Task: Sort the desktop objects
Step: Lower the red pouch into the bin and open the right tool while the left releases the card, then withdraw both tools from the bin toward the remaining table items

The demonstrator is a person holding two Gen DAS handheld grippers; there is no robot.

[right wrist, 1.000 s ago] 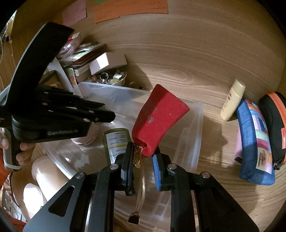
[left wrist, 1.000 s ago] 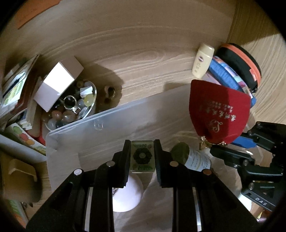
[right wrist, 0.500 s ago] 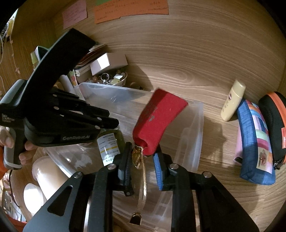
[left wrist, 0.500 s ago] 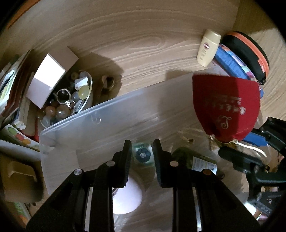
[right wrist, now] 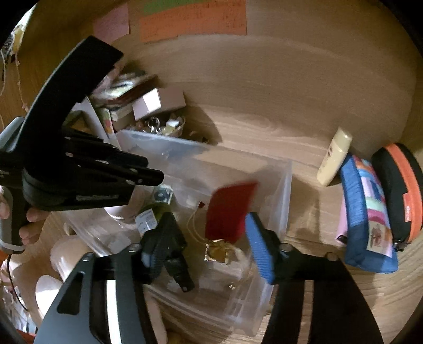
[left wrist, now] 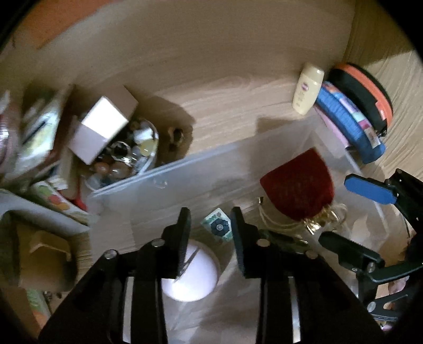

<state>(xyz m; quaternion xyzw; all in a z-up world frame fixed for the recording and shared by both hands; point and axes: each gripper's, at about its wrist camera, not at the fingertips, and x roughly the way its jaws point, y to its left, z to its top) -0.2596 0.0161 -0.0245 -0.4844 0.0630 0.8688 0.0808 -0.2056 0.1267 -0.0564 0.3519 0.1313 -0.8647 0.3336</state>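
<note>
Grippers both angled down over clear bin (right wrist: 280,190). Right gripper (right wrist: 211,238) jaws had just been opening, red pouch (right wrist: 230,211) (blurred) loose btwn them. Left gripper (left wrist: 210,232) jaws just parted, small patterned packet (left wrist: 218,226) lying in bin.

a wooden desktop (left wrist: 238,87) carries sticky notes on the back panel: an orange note (right wrist: 193,22), a pink one (right wrist: 111,23) and a green one (right wrist: 171,5). at the left edge lies a blurred stack of books and papers (left wrist: 37,132). a tan plastic holder (left wrist: 42,254) sits lower left. pale rounded objects (right wrist: 66,259), unclear what, stand outside the bin's near corner.
</note>
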